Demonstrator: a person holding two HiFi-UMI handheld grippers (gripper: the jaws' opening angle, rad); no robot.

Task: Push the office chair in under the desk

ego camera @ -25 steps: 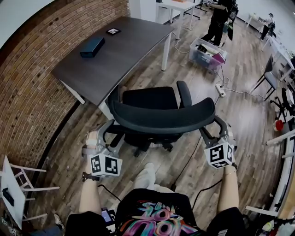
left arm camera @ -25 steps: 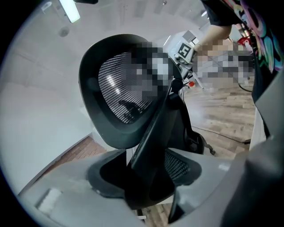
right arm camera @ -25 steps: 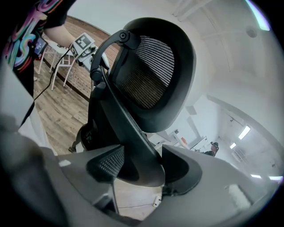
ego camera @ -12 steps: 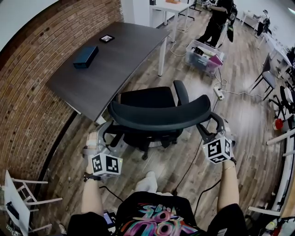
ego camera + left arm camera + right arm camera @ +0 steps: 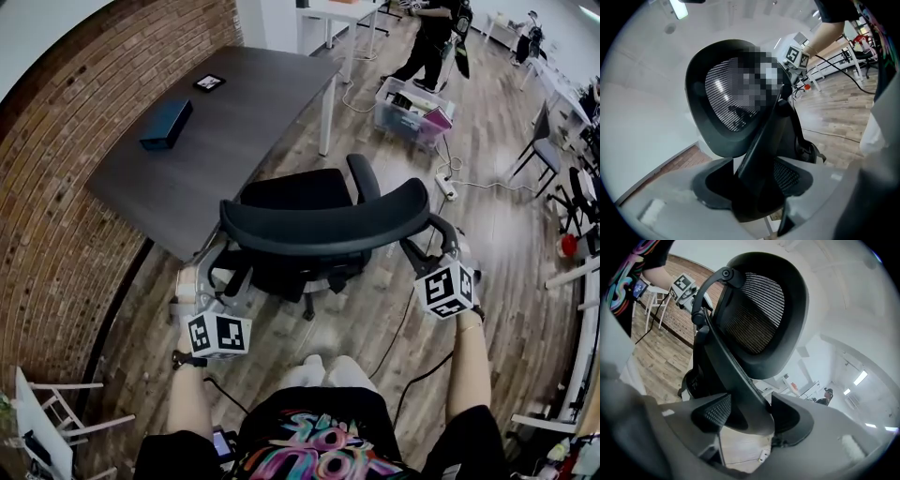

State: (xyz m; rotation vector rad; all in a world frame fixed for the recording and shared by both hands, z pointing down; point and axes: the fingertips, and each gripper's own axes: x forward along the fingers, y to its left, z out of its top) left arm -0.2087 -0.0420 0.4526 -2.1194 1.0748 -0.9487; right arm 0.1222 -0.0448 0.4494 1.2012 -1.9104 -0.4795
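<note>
Seen from above, the left gripper [image 5: 216, 274] at 8 o'clock and right gripper [image 5: 424, 255] at 4 o'clock each pinch the black office chair's [image 5: 319, 225] backrest frame, likely to steer it evenly toward the dark desk [image 5: 234, 112] at 11 o'clock, its seat just beside the desk's near edge.

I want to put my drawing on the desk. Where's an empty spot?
The desk is mostly bare: a wide patch lies between the blue box, the small black card and the desk's right edge. The near corner is crowded by the office chair.
</note>
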